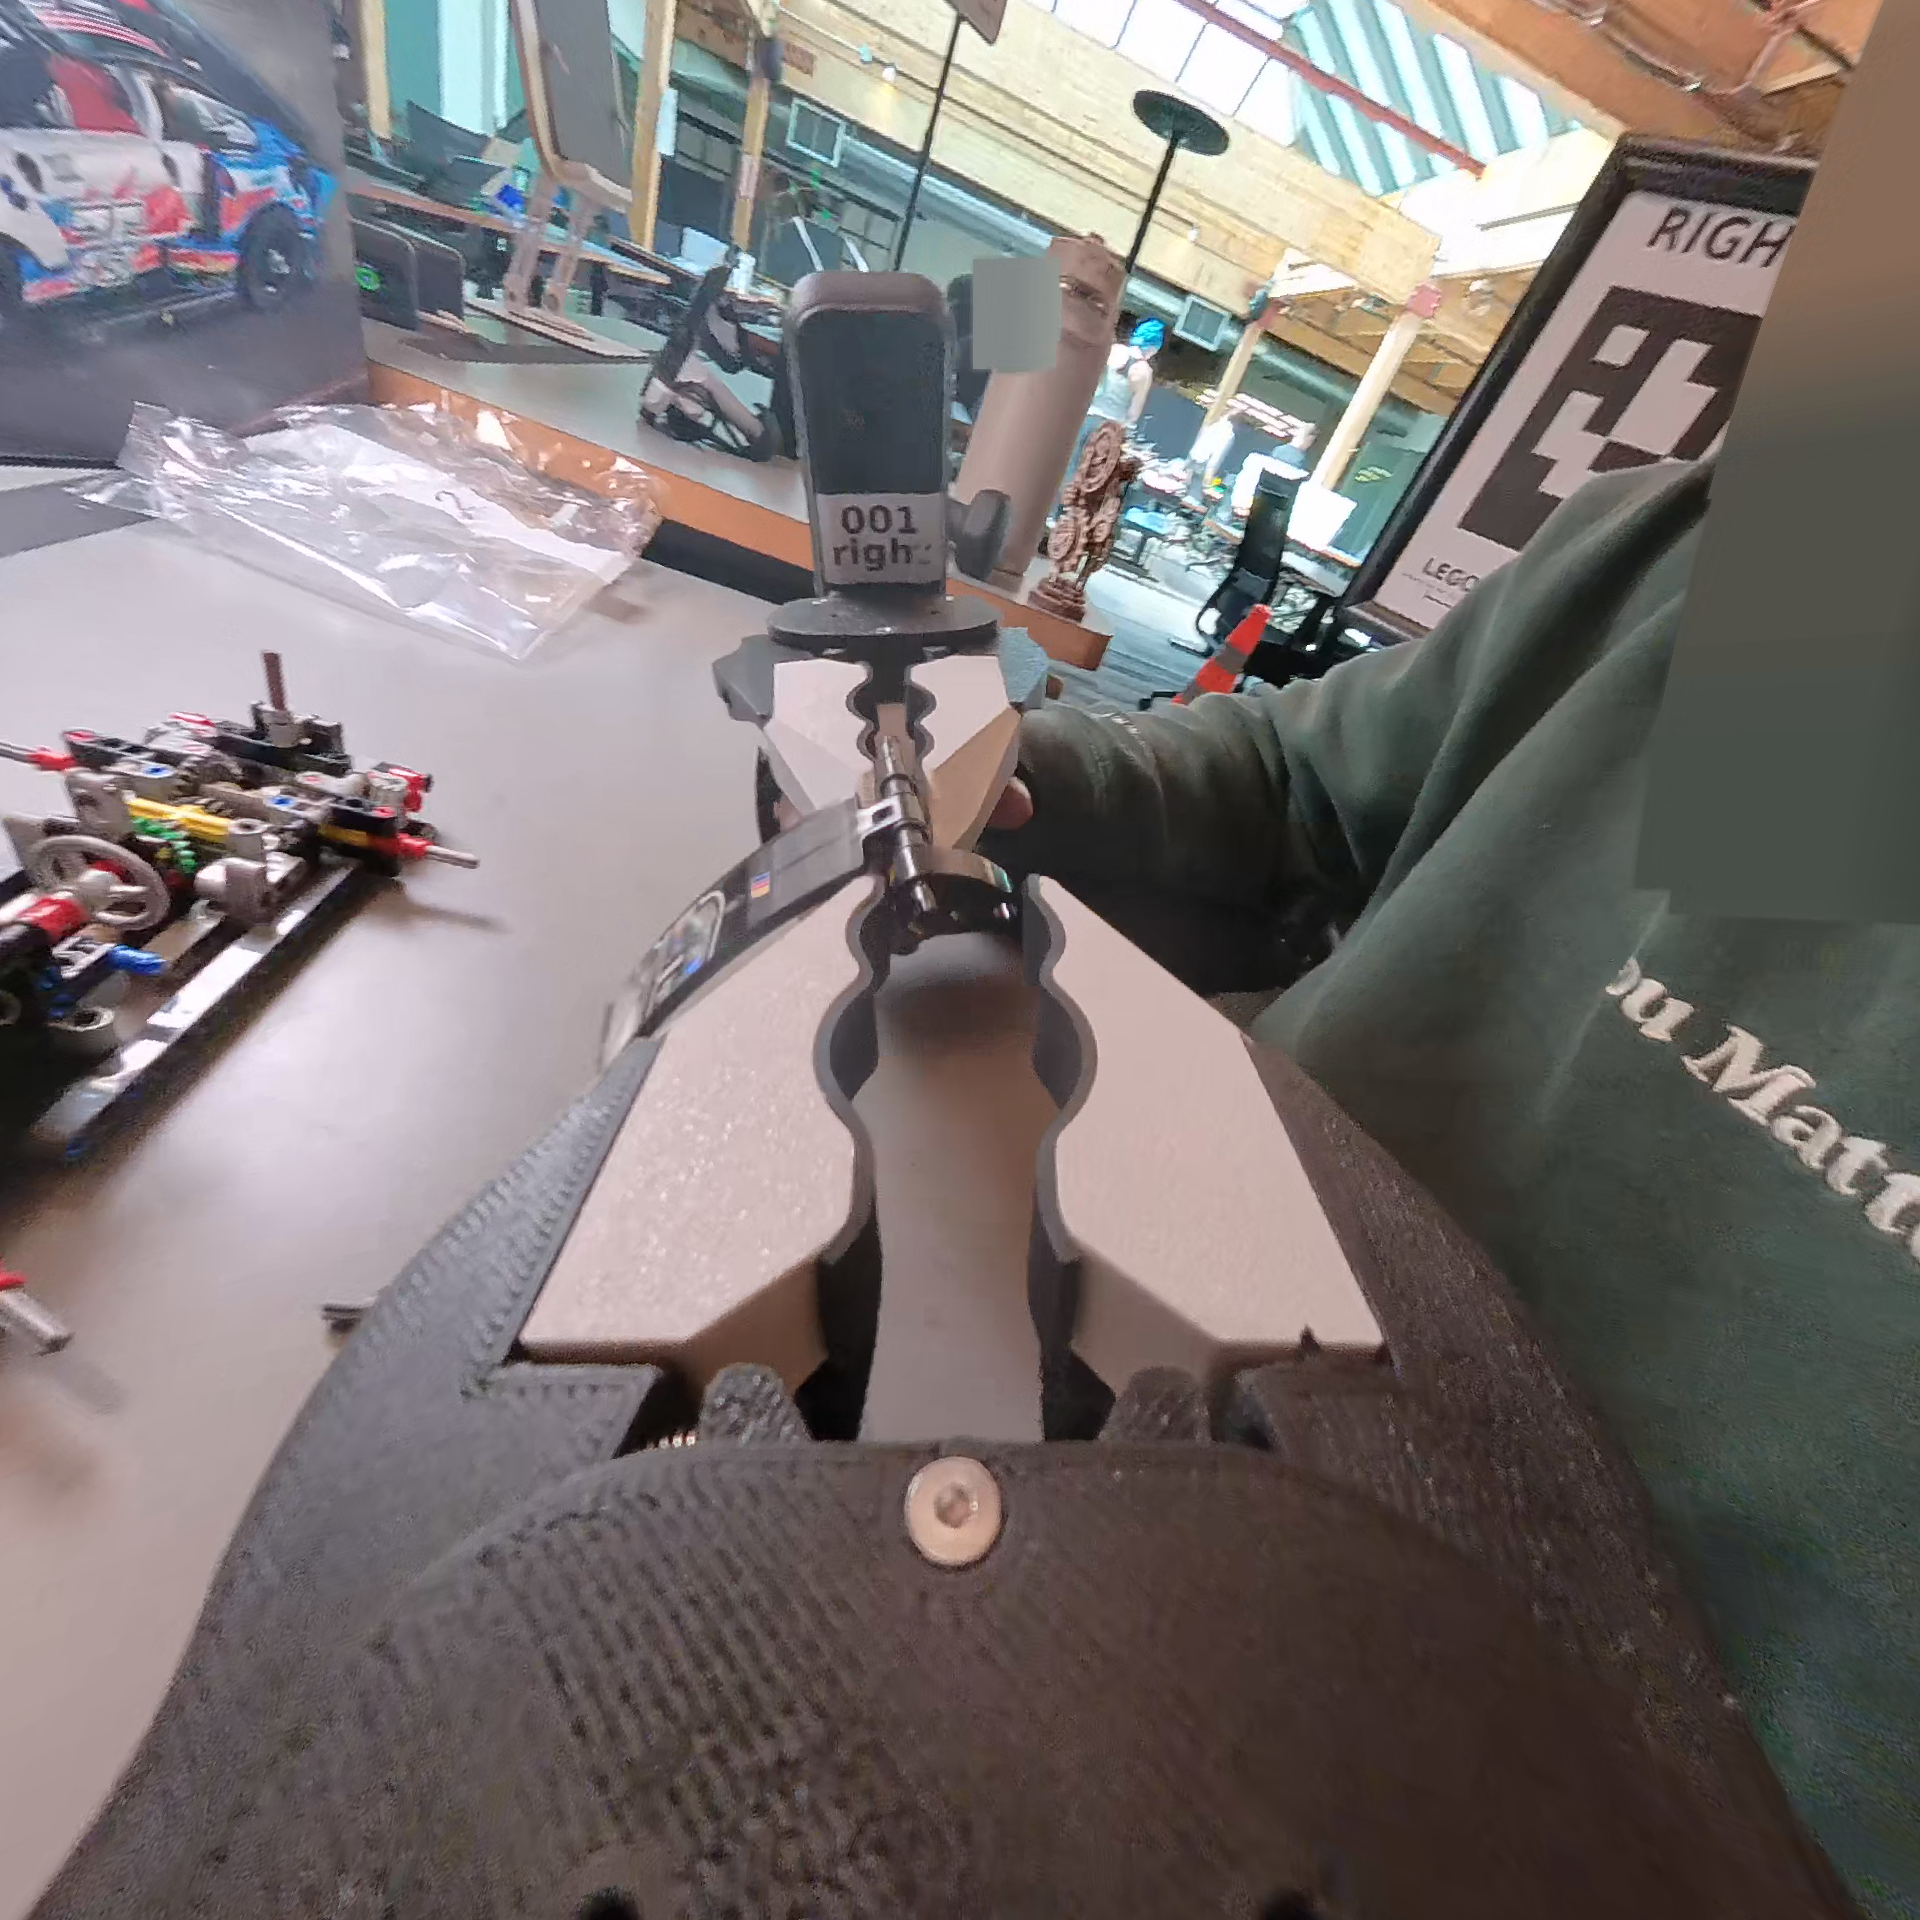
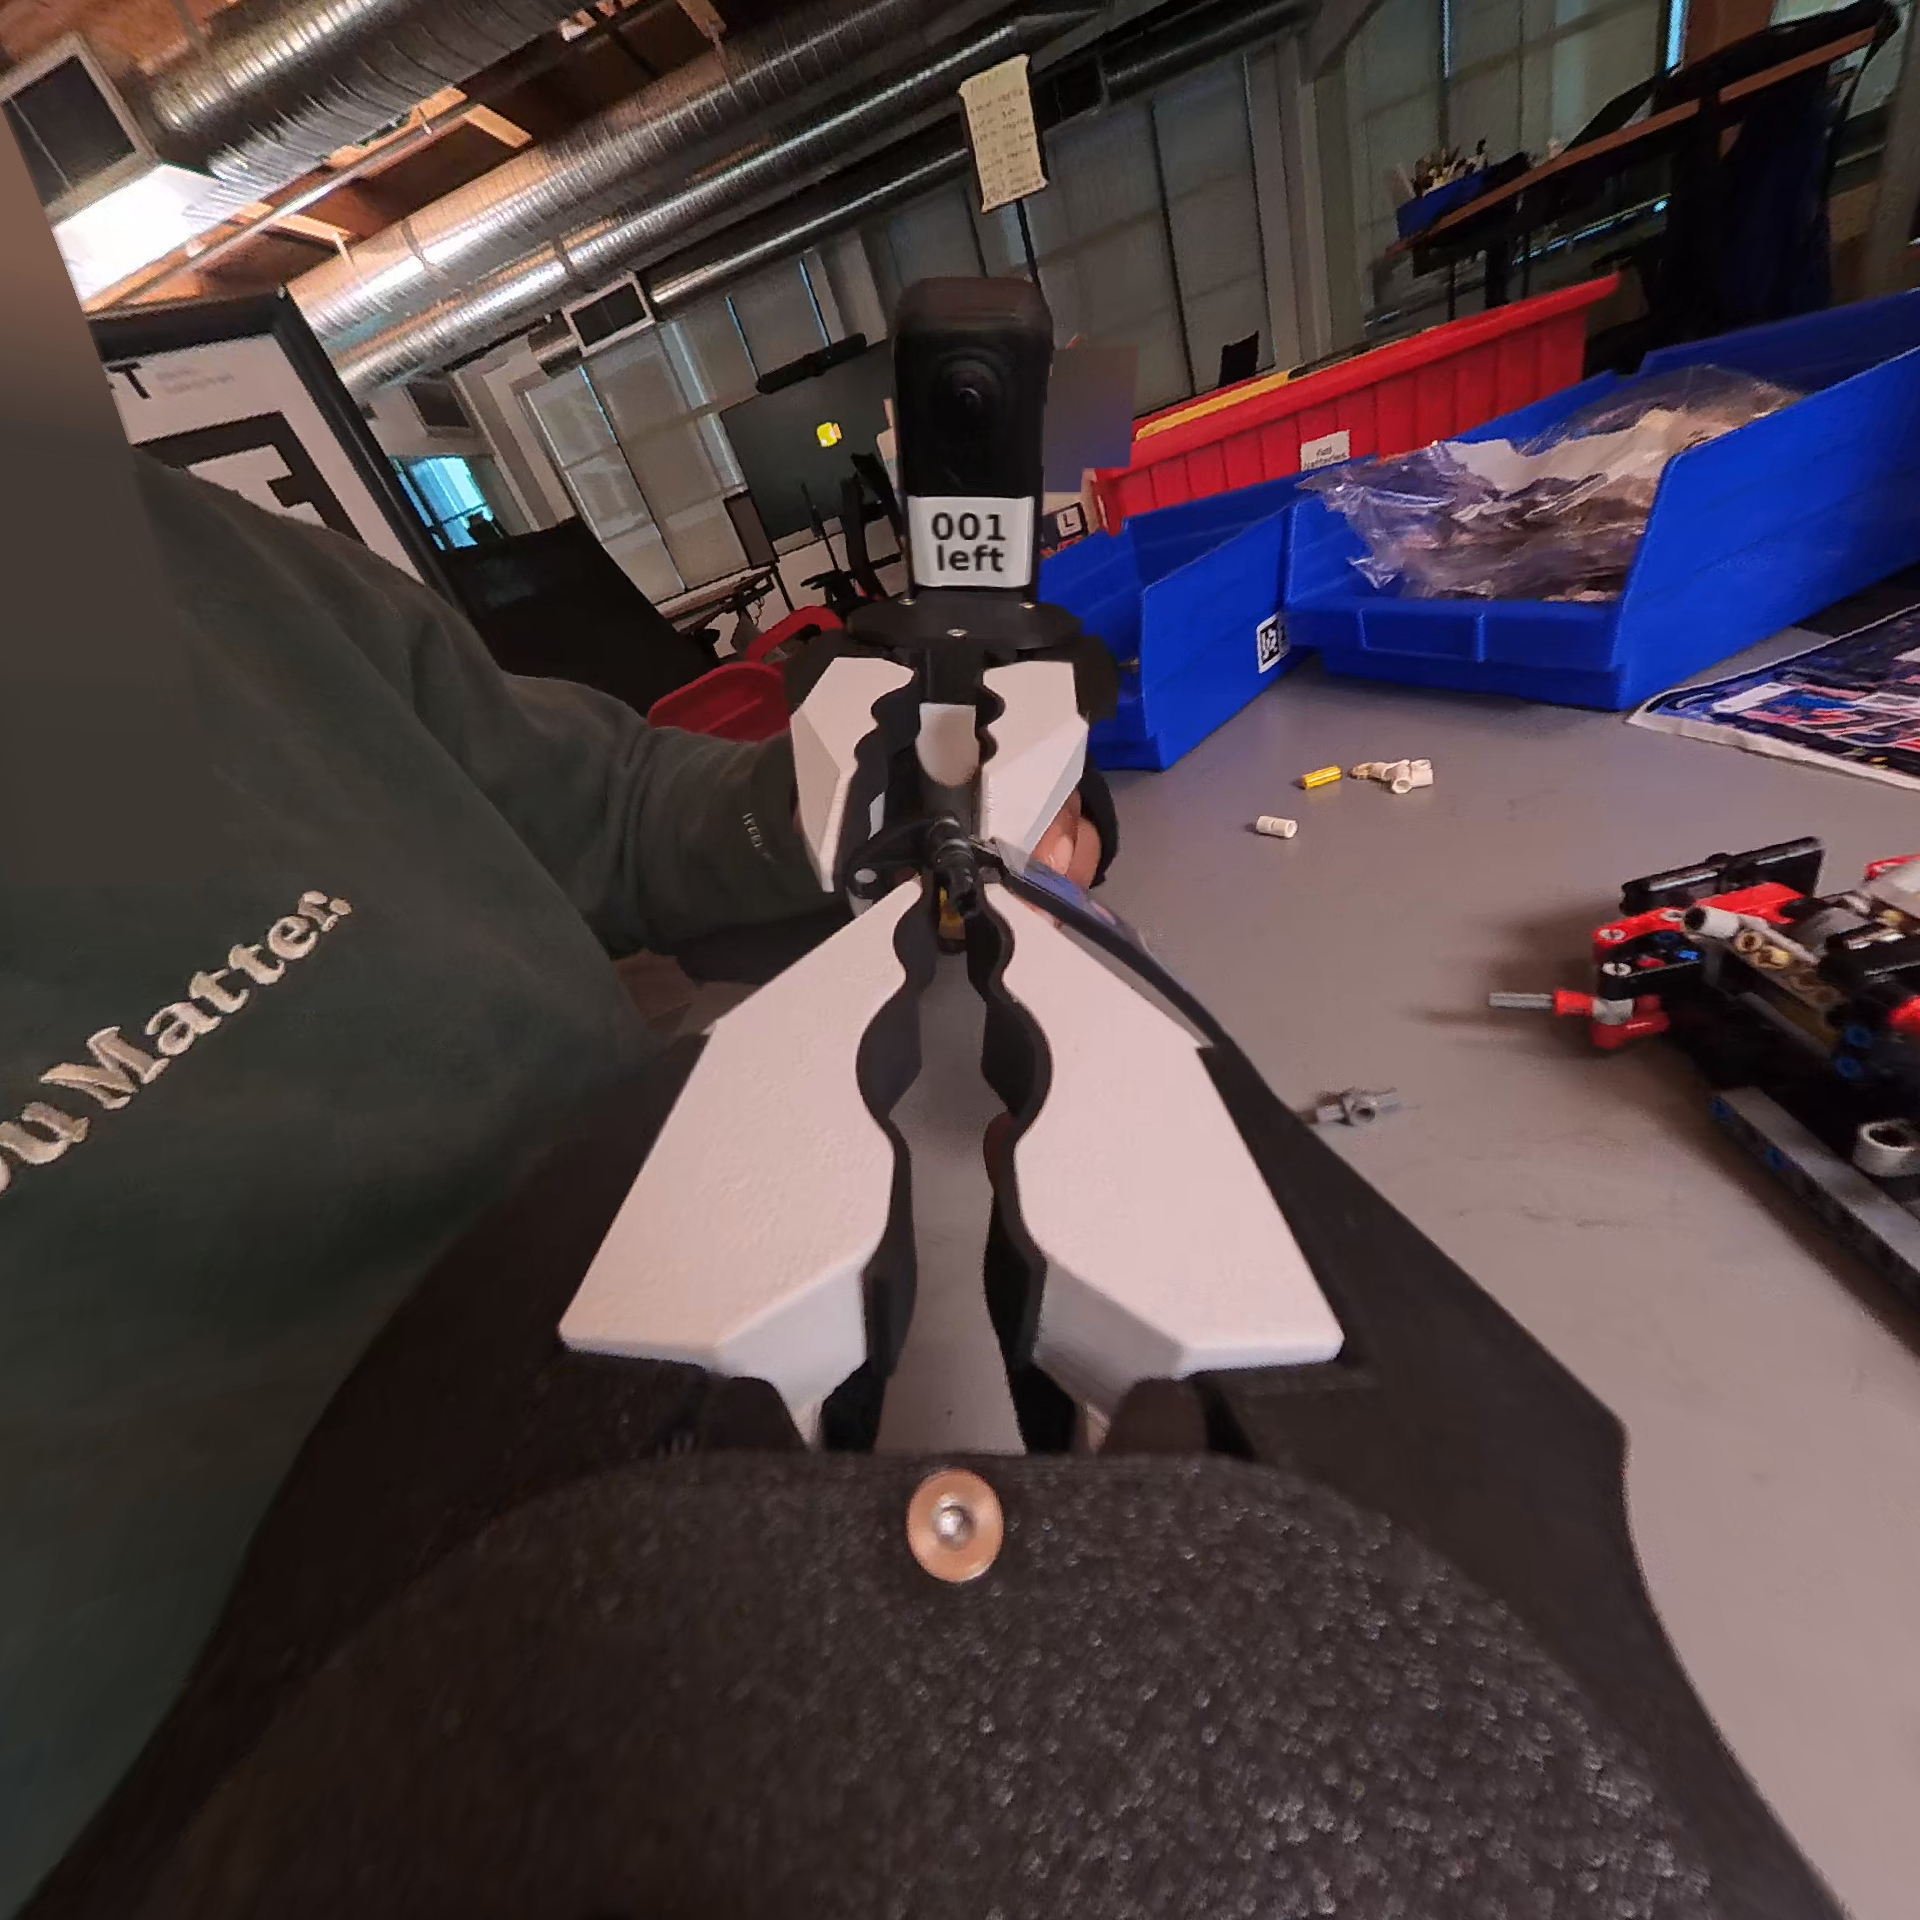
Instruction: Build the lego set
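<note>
Each gripper (image 1: 951, 894) had white wedge-shaped fingers (image 1: 717, 1132) with wavy black inner edges, set in a textured black printed body (image 1: 831, 1714) bearing one silver screw (image 1: 954, 1509). A black camera (image 2: 971, 395) with a white label stood on the far gripper (image 2: 961, 831). The person wore a dark green sweatshirt sleeve (image 1: 1351, 769) with pale embroidered lettering.

left gripper (image 1: 951, 914): matt white finger faces with a fine grain, dark wavy rubbery-looking inner edges, rough layered black plastic body, one shiny metal screw
right gripper (image 2: 954, 902): same matt white and black plastic, pebbled black housing
held Lego piece (image 1: 902, 821): glossy grey plastic, metallic sheen
table (image 1: 416, 1039): smooth matt grey
Lego chassis (image 1: 208, 831): glossy hard plastic, many colours
bag (image 1: 384, 520): clear crinkled plastic film
sleeve (image 1: 1351, 790): soft green cloth
bins (image 2: 1558, 582): glossy blue plastic
ducts (image 2: 582, 197): ribbed shiny metal
</note>
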### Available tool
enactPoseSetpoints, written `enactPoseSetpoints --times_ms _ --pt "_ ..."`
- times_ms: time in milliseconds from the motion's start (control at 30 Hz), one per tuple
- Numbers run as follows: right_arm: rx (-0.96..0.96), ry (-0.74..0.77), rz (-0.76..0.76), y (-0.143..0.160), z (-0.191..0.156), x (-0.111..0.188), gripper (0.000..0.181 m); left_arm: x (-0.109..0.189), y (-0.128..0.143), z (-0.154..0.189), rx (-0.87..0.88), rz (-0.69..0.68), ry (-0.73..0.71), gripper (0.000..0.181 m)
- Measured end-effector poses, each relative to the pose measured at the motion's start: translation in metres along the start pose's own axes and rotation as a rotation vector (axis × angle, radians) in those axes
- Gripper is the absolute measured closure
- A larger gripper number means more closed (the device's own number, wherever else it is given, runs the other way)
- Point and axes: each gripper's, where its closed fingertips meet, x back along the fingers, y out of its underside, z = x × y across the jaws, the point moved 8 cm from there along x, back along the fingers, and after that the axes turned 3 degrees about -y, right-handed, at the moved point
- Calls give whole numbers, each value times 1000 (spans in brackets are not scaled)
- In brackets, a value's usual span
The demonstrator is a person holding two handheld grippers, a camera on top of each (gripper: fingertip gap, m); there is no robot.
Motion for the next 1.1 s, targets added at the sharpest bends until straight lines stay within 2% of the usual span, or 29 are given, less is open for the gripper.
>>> enactPoseSetpoints --times_ms 33,100,267,433,633,800,933,1100 --pt "9 16 5 -1 1 0 179 1 -1 -1 -9 3 -30 157" --pt "5 31 10 0 2 1 180 2 -1 -2 -18 6 -64 154" --pt "28 62 13 -1 2 2 181 4 -4 -4 -64 17 -147 161" --pt "27 55 -5 2 1 -1 181 4 -5 -2 -83 7 -131 162" --pt "18 73 40 0 2 -1 174 7 -6 -5 -11 44 -93 162" --pt "-16 77 104 -2 3 -2 176 6 -6 -7 78 80 -40 163" --pt "-19 41 90 -1 0 -4 176 2 -1 -7 190 81 34 163" --pt "-28 45 66 0 3 -1 177 0 1 -11 266 87 49 163"
